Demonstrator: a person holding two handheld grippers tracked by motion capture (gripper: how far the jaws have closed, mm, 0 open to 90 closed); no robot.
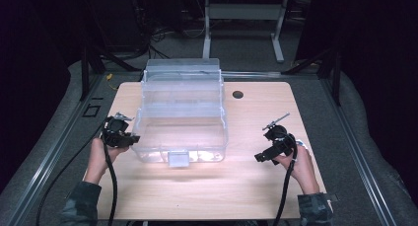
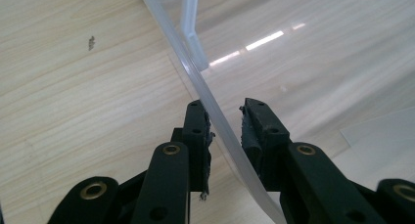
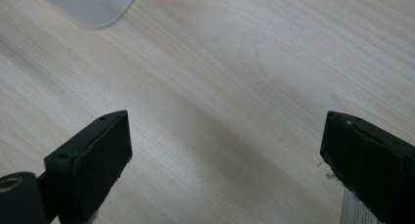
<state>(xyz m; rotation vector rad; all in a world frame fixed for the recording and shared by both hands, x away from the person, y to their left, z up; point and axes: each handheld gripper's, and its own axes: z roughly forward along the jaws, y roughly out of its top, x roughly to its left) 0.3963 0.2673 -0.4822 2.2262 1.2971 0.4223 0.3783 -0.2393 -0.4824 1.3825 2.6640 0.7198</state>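
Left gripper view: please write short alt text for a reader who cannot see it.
Two black jaws of the left gripper straddle the thin rim of a clear plastic box, one jaw on each side, with a small gap remaining. A light wooden table lies beneath.

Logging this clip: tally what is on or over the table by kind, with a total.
Clear plastic bins: 1, the lidded bin standing mid-table, its lid up at the back.
Black grippers: 2, the left gripper with its jaws either side of the bin's rim, and the right gripper open above bare wood.
Wooden tables: 1, the table.
Total: 4.
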